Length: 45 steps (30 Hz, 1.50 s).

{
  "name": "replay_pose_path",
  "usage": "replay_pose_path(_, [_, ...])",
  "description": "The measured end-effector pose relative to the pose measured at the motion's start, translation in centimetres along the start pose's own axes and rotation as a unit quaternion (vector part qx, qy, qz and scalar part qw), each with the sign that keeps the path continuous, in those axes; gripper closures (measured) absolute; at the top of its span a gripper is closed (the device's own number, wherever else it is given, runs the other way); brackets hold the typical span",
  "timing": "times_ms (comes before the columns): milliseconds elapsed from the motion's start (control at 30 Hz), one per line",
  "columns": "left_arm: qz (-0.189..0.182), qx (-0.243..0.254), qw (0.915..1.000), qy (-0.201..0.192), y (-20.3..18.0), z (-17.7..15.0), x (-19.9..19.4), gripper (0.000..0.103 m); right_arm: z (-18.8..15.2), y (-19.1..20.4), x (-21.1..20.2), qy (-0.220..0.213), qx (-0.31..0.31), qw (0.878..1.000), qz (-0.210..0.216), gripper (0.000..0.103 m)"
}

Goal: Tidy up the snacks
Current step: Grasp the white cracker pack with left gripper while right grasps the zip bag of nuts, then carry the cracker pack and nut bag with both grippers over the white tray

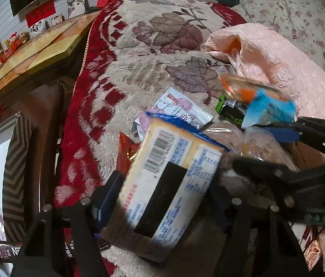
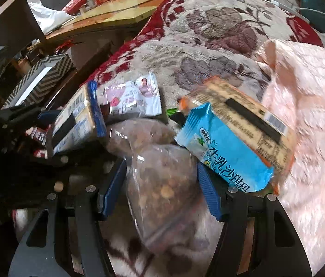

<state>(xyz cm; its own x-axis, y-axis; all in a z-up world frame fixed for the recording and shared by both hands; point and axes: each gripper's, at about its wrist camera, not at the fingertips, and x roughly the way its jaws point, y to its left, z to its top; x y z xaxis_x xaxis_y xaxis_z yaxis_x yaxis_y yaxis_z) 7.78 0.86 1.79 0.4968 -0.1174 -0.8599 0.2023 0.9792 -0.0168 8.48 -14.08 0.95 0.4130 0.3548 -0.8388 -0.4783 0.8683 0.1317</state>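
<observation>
We hold the left gripper (image 1: 162,198) closed on a cracker pack (image 1: 169,184) with a blue edge and a barcode label; its blue pads press the pack's two long sides, and the pack stands tilted between the fingers, its far end pointing away over the bed. Through the right wrist camera the same pack (image 2: 75,124) sits at the left, clamped by the black fingers of that gripper.

Our right gripper (image 2: 160,184) has its blue pads (image 2: 114,184) on either side of a clear bag of nuts (image 2: 162,184); the pads touch or nearly touch the bag, though blur keeps us from telling whether it is truly pinched. Just right of the right-hand pad a blue milk-wafer packet (image 2: 224,159) leans over an orange-edged biscuit pack (image 2: 250,117).

Beyond the cracker pack lies a white and pink candy sachet (image 1: 181,108), with a red wrapper (image 1: 125,152) at its near left and a green and black packet (image 1: 229,110) to the right. All this rests on a floral fleece blanket (image 1: 162,46) with a red border. A pink quilted cover (image 1: 266,53) is bunched at the right, close against the pile. At the far left stands a wooden table (image 1: 35,53), and nearer, a chevron-patterned box (image 1: 15,161).
</observation>
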Motion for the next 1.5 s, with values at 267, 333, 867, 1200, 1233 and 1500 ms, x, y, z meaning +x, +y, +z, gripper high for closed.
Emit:
replay_pose_path(267, [-0.014,-0.034,0.9993,0.003,0.8,-0.4,-0.7,0.044,-0.3,-0.2,-0.6,-0.012,0.005,1.0,0.029,0.064])
replay_pose_path(333, [-0.019,-0.043,0.9989,0.005,1.0,-0.6,-0.9,0.044,-0.7,-0.1,-1.1,-0.016,0.008,0.999,0.033,0.065])
replay_pose_path(867, [-0.02,-0.072,0.9968,-0.028,1.1,-1.4,-5.9,0.044,-2.9,-0.1,-6.4,-0.069,0.057,0.994,0.059,0.066])
replay_pose_path(1200, [0.007,-0.082,0.9955,-0.046,2.2,-2.5,-8.6,0.044,-2.5,1.9,-8.6,-0.099,0.051,0.992,0.059,0.066])
replay_pose_path(1233, [0.01,-0.083,0.9954,-0.047,2.3,-2.6,-8.8,0.044,-2.4,2.2,-8.7,-0.1,0.049,0.992,0.061,0.066])
replay_pose_path(1500, [0.025,-0.097,0.9931,-0.06,3.6,-3.6,-10.7,0.044,-2.2,4.5,-9.3,-0.1,0.029,0.992,0.065,0.066])
